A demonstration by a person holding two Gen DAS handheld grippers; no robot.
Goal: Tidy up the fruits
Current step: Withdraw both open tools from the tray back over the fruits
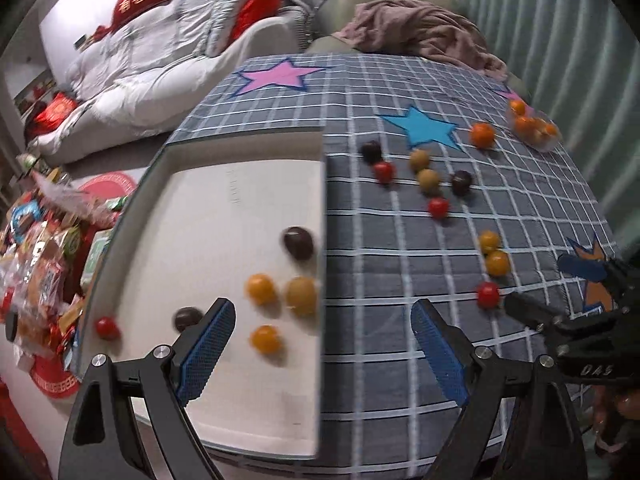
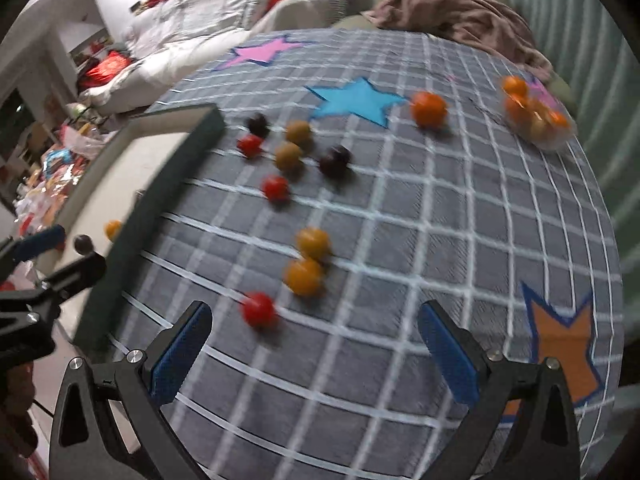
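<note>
Six small fruits already lie in the white tray [image 1: 224, 200], where the left gripper [image 1: 322, 344] hangs wide and empty.

Right view: right gripper [image 2: 314, 344] gapes empty above a red fruit [image 2: 259, 309] on the checked cloth [image 2: 400, 240], likely next.

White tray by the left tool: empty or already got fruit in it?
Not empty. The white tray holds six small fruits in the left wrist view: two dark, three yellow-orange, one red. More fruits lie outside on the checked cloth.

Tray [image 1: 192, 152] left on tablecloth [image 1: 400, 320], loose fruits [image 1: 430, 180] right of it
</note>
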